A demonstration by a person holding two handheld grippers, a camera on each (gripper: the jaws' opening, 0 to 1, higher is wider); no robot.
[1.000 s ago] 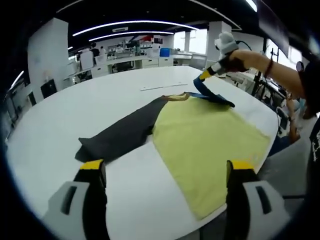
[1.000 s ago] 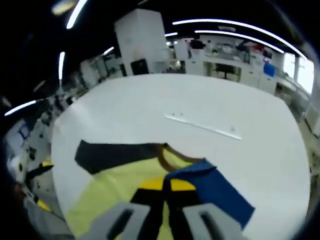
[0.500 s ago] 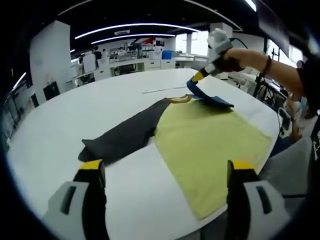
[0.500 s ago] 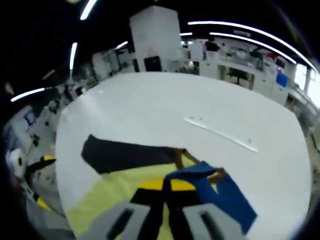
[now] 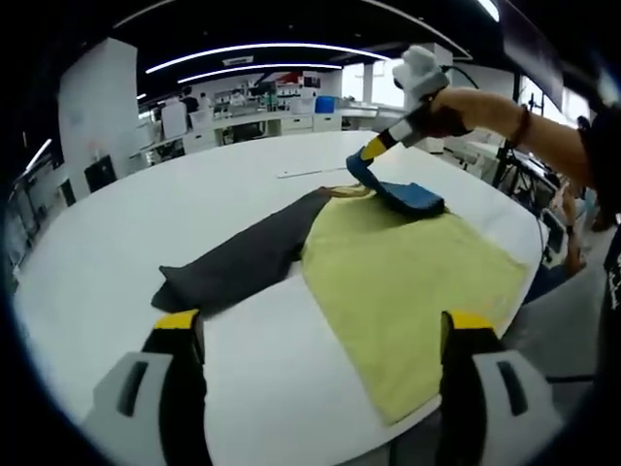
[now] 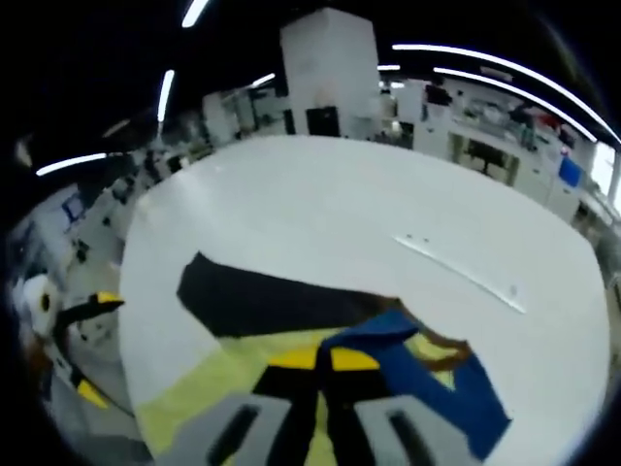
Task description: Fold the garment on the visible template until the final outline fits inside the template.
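Left gripper view: left gripper low over near edge of white table, jaws spread wide, nothing between them.
Garment: shirt lies flat on table; yellow body toward near right edge, dark grey sleeve stretched left, brown collar at far end.
Blue sleeve: blue sleeve lifted off the cloth and doubled over the yellow body near collar.
Right gripper: right gripper, held in a hand, pinches blue sleeve's edge.
Right gripper view: right gripper jaws closed together on blue sleeve; grey sleeve left, yellow body below.
Template: cannot tell its outline; thin pale strip lies beyond the collar.
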